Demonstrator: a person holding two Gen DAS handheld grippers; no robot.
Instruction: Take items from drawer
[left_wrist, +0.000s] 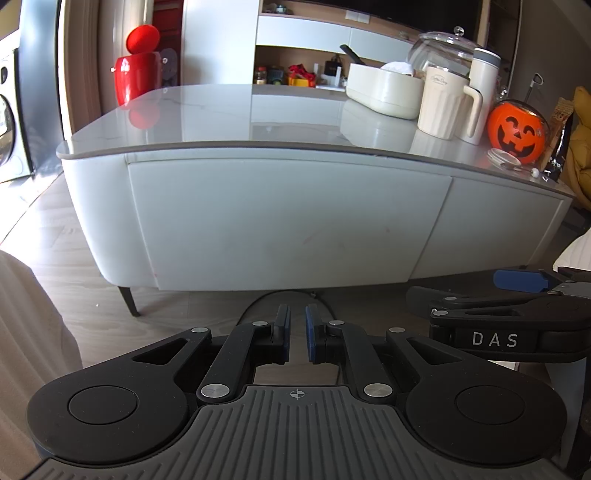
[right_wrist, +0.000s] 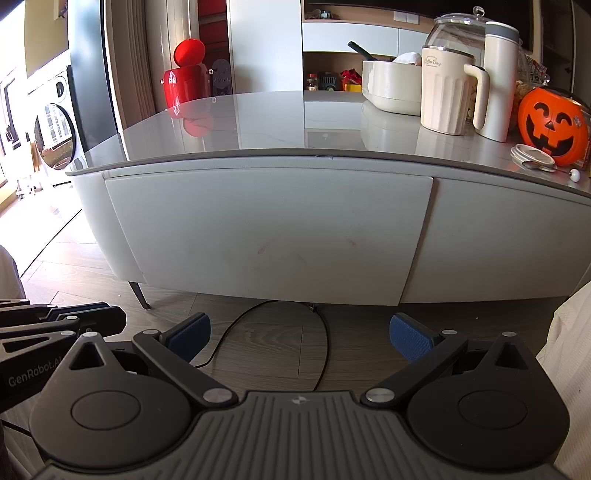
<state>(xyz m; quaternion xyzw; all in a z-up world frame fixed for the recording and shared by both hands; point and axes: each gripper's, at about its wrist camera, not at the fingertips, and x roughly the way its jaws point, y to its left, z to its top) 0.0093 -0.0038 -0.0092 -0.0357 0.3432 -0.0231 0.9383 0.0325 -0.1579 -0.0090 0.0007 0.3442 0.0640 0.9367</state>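
From the left wrist, the left hand-held gripper (left_wrist: 295, 334) has its blue pads drawn together, only a thin slit between them and nothing in it. It hangs low above the wood floor (left_wrist: 92, 295). Straight ahead and above it stands the drawer (left_wrist: 288, 225), a wide pale front set flush in the cabinet body, shut. A second panel (left_wrist: 498, 229) lies ahead to the right. Above the drawer runs the glossy grey worktop (left_wrist: 221, 118). On it, ahead to the right, sit a cream tub (left_wrist: 384, 94), a ribbed mug (left_wrist: 443, 103), a tall flask (left_wrist: 484, 92), a glass jar (left_wrist: 443, 48) behind them, and an orange pumpkin pail (left_wrist: 517, 131) (grinning face towards the camera). A red bin (left_wrist: 136, 70) stands far ahead to the left, beyond the worktop. Just to the right is the right hand-held gripper (left_wrist: 517, 299), seen side-on.

From the right wrist, the right hand-held gripper (right_wrist: 299, 336) has its pads spread wide apart, with nothing between them. A black cable (right_wrist: 325, 332) loops across the floor (right_wrist: 258, 354) right under the gap. The drawer (right_wrist: 269, 232) is ahead and above, closed, with faint reddish smudges on its front. The mug (right_wrist: 447, 92), flask (right_wrist: 498, 74) and pail (right_wrist: 552, 127) stand up to the right on the worktop (right_wrist: 258, 122). The left hand-held gripper (right_wrist: 92, 321) shows at the left edge, close beside.
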